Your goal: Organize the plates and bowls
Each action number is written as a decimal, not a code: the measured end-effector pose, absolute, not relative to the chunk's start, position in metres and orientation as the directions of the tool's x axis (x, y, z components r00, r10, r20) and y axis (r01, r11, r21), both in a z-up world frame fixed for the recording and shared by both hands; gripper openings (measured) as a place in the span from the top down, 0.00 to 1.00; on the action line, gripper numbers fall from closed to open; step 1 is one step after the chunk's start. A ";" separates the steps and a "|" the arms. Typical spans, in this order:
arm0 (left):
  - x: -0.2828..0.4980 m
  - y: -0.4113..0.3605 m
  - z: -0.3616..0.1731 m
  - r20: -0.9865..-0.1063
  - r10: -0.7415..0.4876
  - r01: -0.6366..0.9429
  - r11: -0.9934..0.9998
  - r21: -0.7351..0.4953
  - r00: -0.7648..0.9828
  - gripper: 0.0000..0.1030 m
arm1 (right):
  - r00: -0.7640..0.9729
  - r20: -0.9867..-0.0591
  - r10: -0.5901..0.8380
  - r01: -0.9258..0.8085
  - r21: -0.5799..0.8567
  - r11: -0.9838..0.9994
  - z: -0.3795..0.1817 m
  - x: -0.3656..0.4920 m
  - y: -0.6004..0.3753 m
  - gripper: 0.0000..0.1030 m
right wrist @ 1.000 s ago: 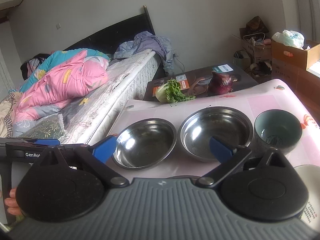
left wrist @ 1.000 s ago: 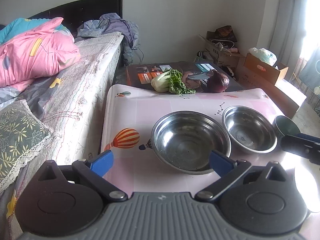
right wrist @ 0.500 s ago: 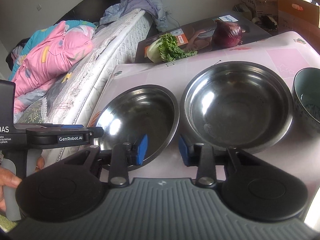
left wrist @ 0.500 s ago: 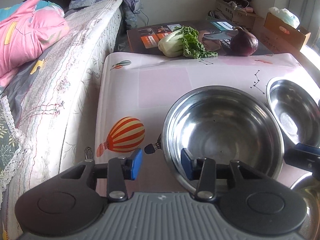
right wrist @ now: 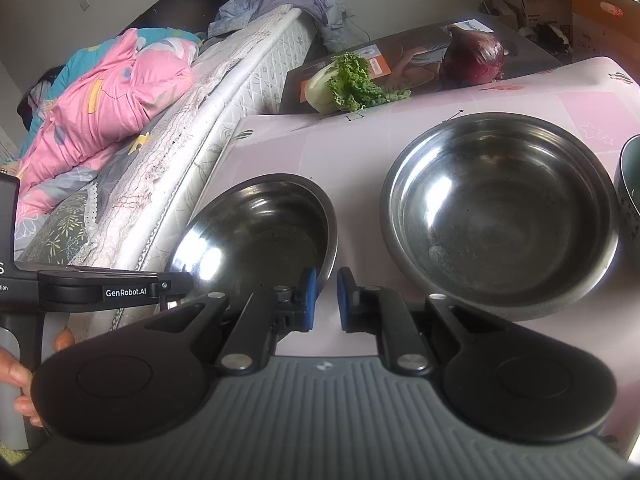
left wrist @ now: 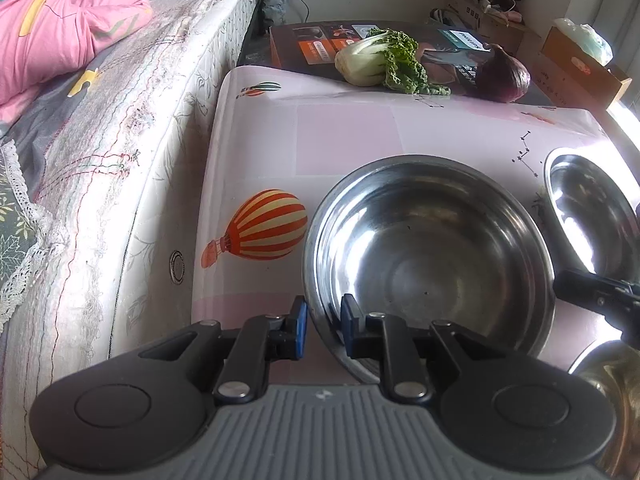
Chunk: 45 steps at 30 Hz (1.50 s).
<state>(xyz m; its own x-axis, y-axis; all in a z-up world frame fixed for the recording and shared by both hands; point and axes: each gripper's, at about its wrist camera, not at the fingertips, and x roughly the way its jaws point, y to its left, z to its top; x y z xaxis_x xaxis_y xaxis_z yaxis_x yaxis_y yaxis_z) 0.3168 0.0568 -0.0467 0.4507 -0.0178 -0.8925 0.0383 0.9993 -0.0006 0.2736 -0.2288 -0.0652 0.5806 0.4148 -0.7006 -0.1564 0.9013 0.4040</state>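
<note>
**Two claws pinch the bowl rims**

The left claw [left wrist: 323,326] is closing on the near rim of the big bowl [left wrist: 428,256] on the desk [left wrist: 340,136]. The right claw [right wrist: 327,300] looks clenched on that rim too. The thin, shiny rim could slip when lifted.

A leafy cabbage [left wrist: 380,58] and a red onion [left wrist: 503,76] rest on a dark printed box [left wrist: 304,46], well ahead of the claw. A pink quilt [left wrist: 60,28] lies on a bed [left wrist: 132,148] to its left.
</note>
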 end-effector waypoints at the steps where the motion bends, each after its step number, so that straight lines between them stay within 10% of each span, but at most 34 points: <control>1: 0.317 0.057 -0.047 -0.894 -0.018 0.037 0.999 -0.001 0.448 0.76 | 0.581 -0.700 0.416 -0.158 0.404 0.901 -0.065 0.276 -0.227 0.90; 45: 0.318 0.039 -0.025 -0.861 -0.006 0.064 0.997 0.031 0.508 0.76 | 0.649 -0.671 0.359 -0.196 0.308 0.931 -0.034 0.287 -0.221 0.91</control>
